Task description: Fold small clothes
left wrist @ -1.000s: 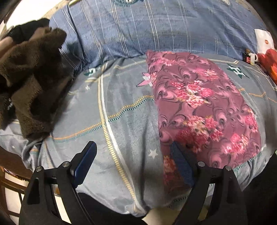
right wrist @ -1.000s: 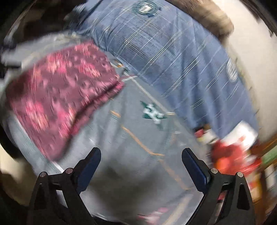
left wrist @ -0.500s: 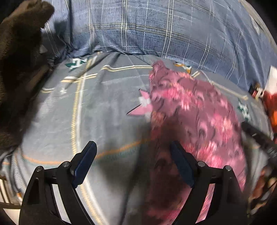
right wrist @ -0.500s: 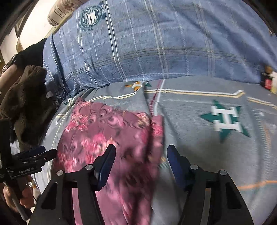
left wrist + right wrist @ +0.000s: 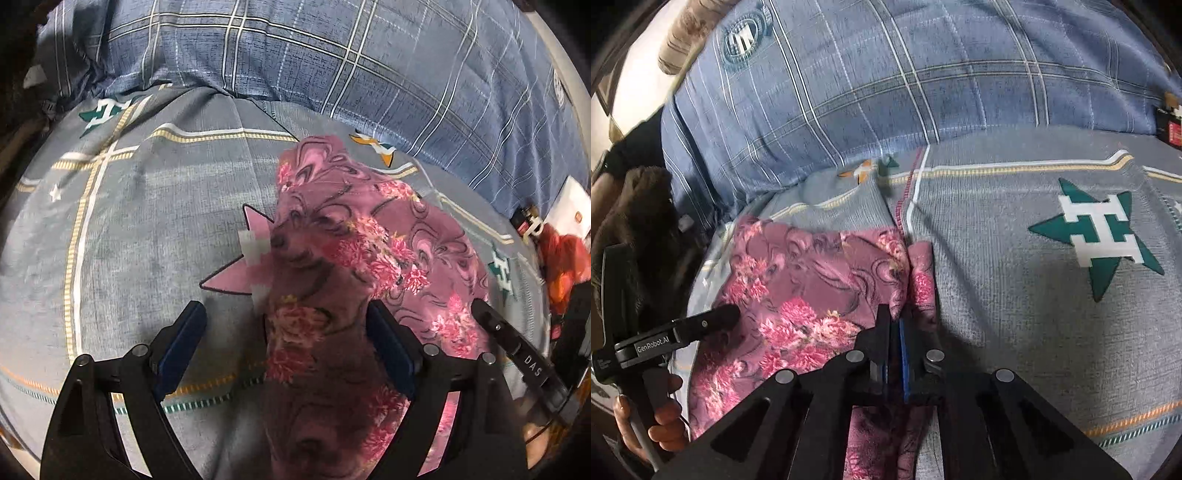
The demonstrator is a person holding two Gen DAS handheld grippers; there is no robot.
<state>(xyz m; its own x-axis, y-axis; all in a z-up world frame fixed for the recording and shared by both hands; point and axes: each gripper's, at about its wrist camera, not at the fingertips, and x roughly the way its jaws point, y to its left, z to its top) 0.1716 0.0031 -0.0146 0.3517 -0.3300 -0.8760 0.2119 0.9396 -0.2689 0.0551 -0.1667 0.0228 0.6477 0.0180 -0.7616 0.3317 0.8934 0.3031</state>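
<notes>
A grey patterned bedsheet covers the bed, and on it lies a pink floral garment — narrowed to a long strip, so the folding looks begun but not finished. Nearest, the right gripper is clamped tight on the garment's right edge, while the left gripper stands wide astride its left edge. Beyond — a blue plaid quilt.

Both wrist cameras look steeply down along their fingers, close over the bed. Both views share the floral cloth and the plaid pillow.
</notes>
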